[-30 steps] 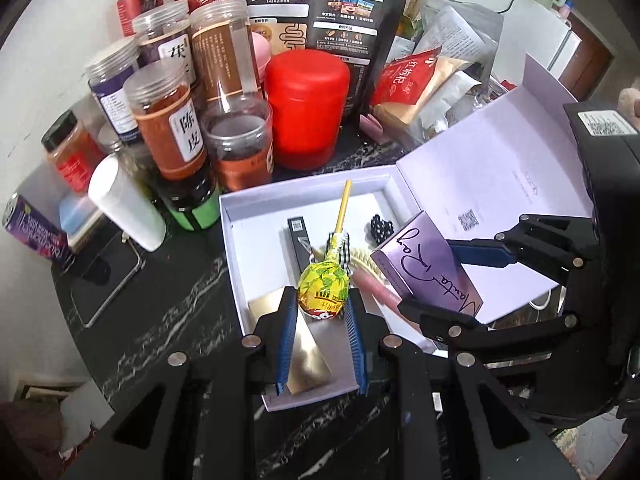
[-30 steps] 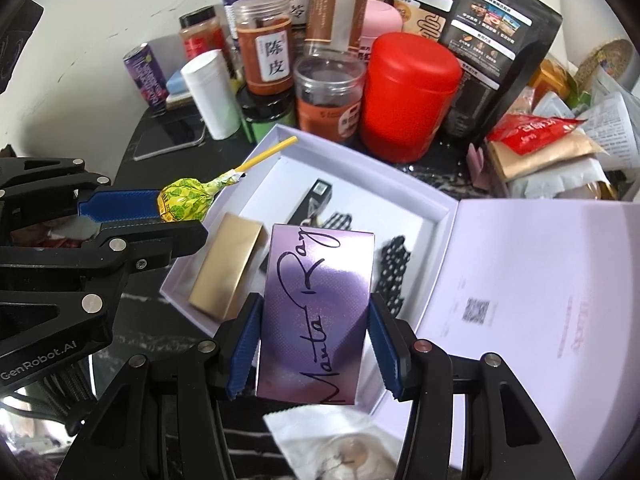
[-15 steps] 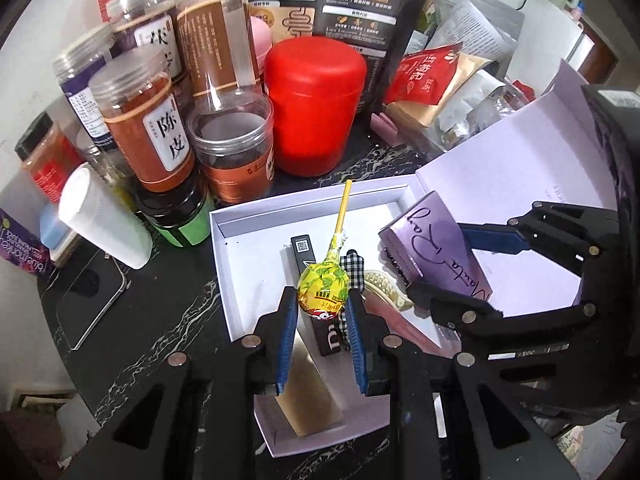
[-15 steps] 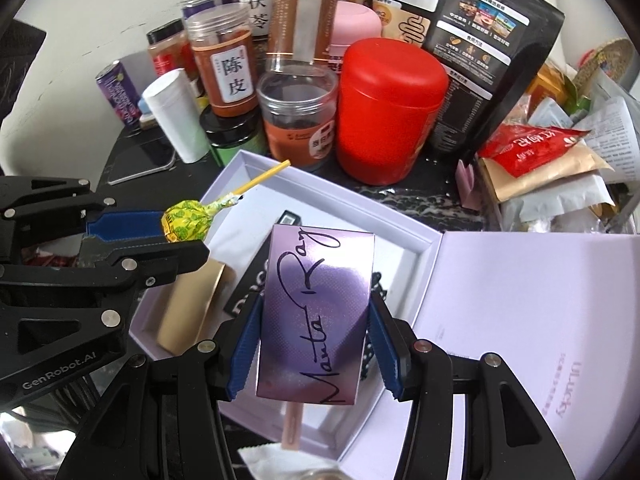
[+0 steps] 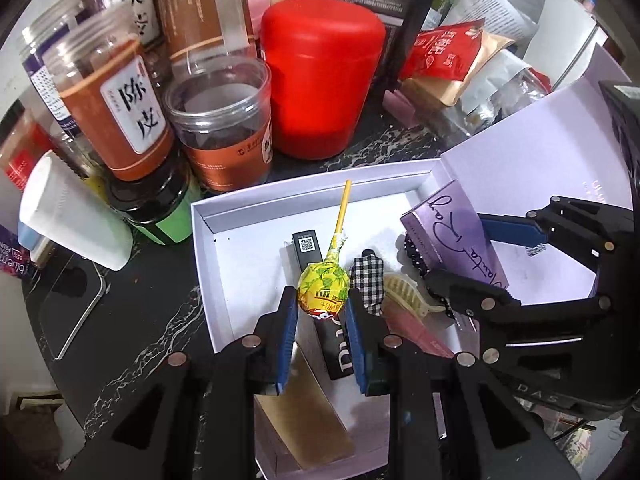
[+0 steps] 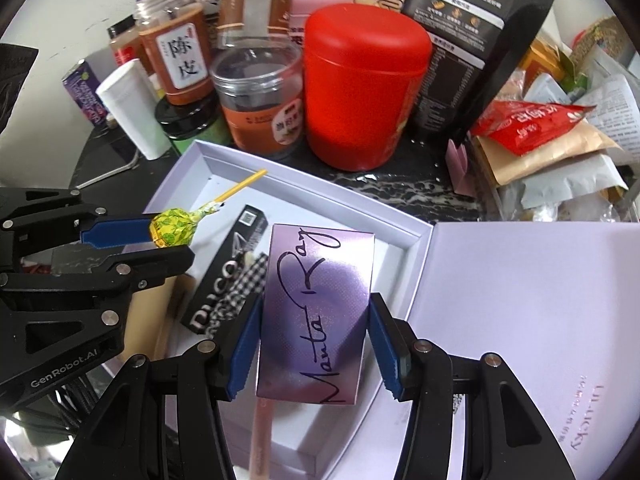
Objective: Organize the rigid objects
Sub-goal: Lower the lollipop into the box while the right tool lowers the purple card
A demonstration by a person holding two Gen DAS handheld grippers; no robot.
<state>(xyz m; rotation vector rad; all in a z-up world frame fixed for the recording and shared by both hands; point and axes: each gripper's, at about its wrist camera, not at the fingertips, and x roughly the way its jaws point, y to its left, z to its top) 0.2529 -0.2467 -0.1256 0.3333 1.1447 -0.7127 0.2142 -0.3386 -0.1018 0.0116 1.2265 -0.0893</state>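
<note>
Here, left tool [image 5: 322,312] pinches round crinkly-wrapped lollipop [image 5: 323,290]; right tool [image 6: 314,344] clamps glossy, probably cardboard, purple box [image 6: 316,316].

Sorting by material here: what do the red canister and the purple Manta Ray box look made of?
The red canister looks like smooth, semi-gloss plastic: uniform colour, soft highlights, rounded moulded edges; coated metal is possible. The purple box, held in the right gripper, looks like printed cardboard with a metallic sheen: sharp folded edges, flat faces.
</note>
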